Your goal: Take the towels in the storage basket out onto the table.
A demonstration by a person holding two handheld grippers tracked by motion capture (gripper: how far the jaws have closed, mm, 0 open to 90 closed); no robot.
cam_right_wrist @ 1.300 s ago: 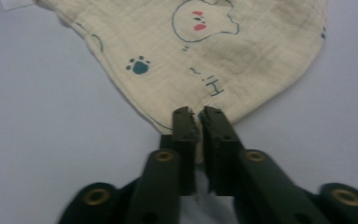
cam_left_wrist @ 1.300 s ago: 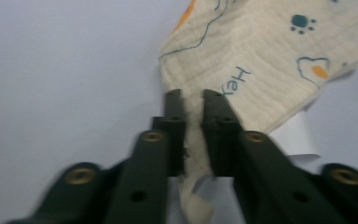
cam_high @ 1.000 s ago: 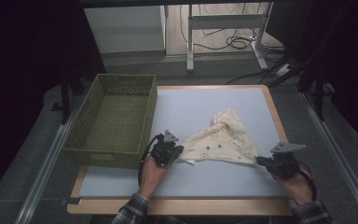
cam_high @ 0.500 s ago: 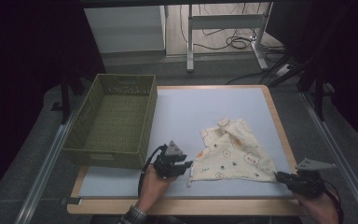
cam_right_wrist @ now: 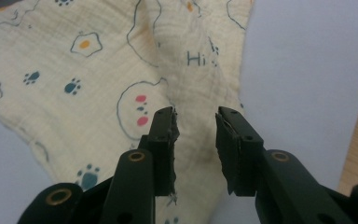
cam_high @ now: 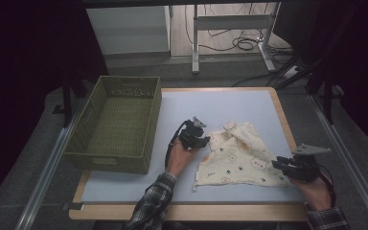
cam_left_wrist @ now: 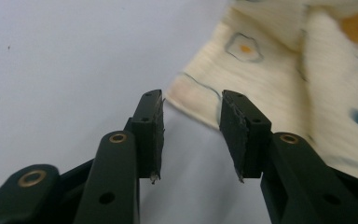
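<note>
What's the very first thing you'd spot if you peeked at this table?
The cream cloth printed with little bears, paws and fried eggs, spread on the pale blue table near its front right. The left gripper sits at the cloth's left edge and the right gripper at its right corner; both have just been opening, with nothing pinched between the jaws. A big green woven basket stands on the left.

My cloth [cam_right_wrist: 98,70] is soft, crinkled cream muslin with printed figures. It lies on my smooth, matt pale table [cam_high: 124,184] edged in wood. The basket [cam_high: 117,124] looks like woven olive plastic.
</note>
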